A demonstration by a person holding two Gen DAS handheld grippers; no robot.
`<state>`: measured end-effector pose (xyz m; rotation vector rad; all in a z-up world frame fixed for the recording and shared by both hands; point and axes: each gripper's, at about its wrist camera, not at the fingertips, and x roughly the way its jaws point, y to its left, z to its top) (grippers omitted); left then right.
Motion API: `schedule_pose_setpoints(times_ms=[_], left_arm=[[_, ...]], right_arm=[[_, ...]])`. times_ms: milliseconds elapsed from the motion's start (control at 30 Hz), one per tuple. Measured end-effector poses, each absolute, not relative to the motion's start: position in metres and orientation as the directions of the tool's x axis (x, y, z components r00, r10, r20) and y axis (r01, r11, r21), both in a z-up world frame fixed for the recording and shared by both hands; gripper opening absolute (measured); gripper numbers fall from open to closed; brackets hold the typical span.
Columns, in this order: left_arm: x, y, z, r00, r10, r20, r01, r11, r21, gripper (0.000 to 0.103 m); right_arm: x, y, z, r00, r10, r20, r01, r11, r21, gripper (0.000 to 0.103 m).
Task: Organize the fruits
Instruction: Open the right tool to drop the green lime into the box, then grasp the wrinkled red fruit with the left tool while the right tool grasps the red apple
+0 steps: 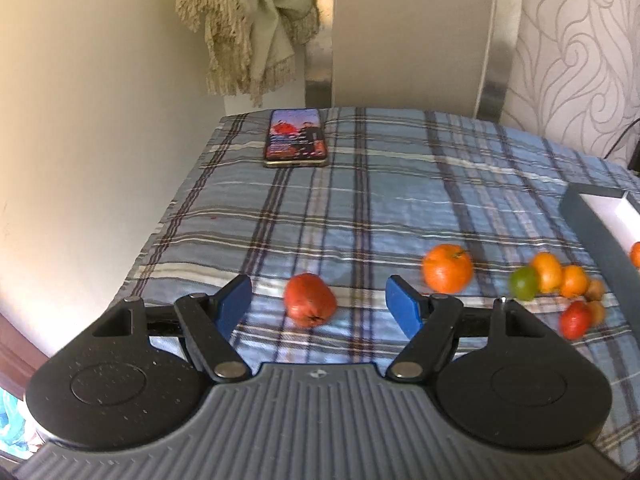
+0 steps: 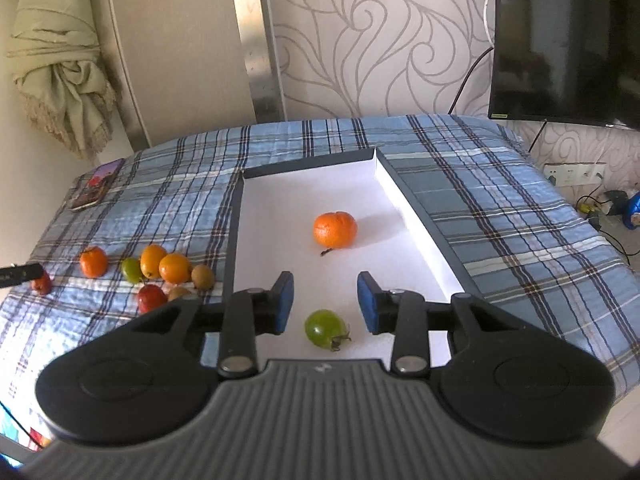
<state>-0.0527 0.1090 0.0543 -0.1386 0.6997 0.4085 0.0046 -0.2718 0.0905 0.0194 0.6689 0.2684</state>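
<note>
My left gripper (image 1: 320, 300) is open, its blue pads on either side of a red fruit (image 1: 310, 300) that lies on the plaid cloth. An orange (image 1: 447, 268) lies to its right, then a cluster of fruits (image 1: 556, 280). My right gripper (image 2: 325, 304) is open and empty above the white tray (image 2: 280, 208). A green fruit (image 2: 324, 329) lies in the tray just below the pads. An orange (image 2: 335, 229) lies farther in. The left gripper's finger (image 2: 20, 274) shows at the far left beside the red fruit (image 2: 42, 282).
A phone (image 1: 295, 138) lies at the far left of the table, also in the right wrist view (image 2: 96, 189). The fruit cluster (image 2: 168, 272) sits left of the tray. A TV (image 2: 568, 40) hangs at the right. A wall and curtain (image 1: 248, 28) stand behind.
</note>
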Motion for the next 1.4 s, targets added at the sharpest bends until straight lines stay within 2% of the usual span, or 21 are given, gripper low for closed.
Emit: schedule_pose_setpoints(times_ms=[200, 467, 833, 1067, 1133, 1267, 1333, 1400], left_arm=[[-0.045, 0.124, 0.041, 0.676, 0.317, -0.665, -0.413, 0.911, 0.014, 0.078], [-0.031, 0.125, 0.031, 0.68, 0.288, -0.675, -0.365, 0.931, 0.029, 0.078], [-0.028, 0.137, 0.017, 0.683, 0.244, -0.689, -0.333, 0.943, 0.004, 0.078], [-0.028, 0.136, 0.014, 0.694, 0.25, -0.675, -0.323, 0.946, 0.018, 0.077], [-0.029, 0.135, 0.015, 0.697, 0.252, -0.671, -0.321, 0.947, 0.022, 0.075], [-0.029, 0.13, 0.015, 0.71, 0.251, -0.658, -0.299, 0.953, 0.041, 0.067], [-0.029, 0.129, 0.015, 0.717, 0.241, -0.654, -0.291, 0.956, 0.033, 0.062], [-0.029, 0.128, 0.015, 0.725, 0.228, -0.65, -0.278, 0.96, 0.027, 0.053]], right_arm=[[-0.007, -0.246, 0.107, 0.736, 0.355, -0.577, -0.375, 0.923, 0.09, 0.038], [-0.004, -0.178, 0.083, 0.561, 0.46, -0.688, -0.575, 0.815, 0.077, 0.038], [0.014, -0.125, 0.064, 0.556, 0.441, -0.704, -0.638, 0.77, -0.021, 0.036], [0.014, -0.102, 0.048, 0.589, 0.349, -0.729, -0.655, 0.735, -0.178, 0.036], [0.009, -0.093, 0.043, 0.6, 0.328, -0.73, -0.676, 0.696, -0.244, 0.039], [-0.006, -0.083, 0.036, 0.644, 0.302, -0.703, -0.7, 0.604, -0.382, 0.039], [-0.002, -0.085, 0.038, 0.64, 0.298, -0.708, -0.693, 0.622, -0.365, 0.033], [0.004, -0.089, 0.043, 0.617, 0.306, -0.725, -0.691, 0.652, -0.313, 0.033]])
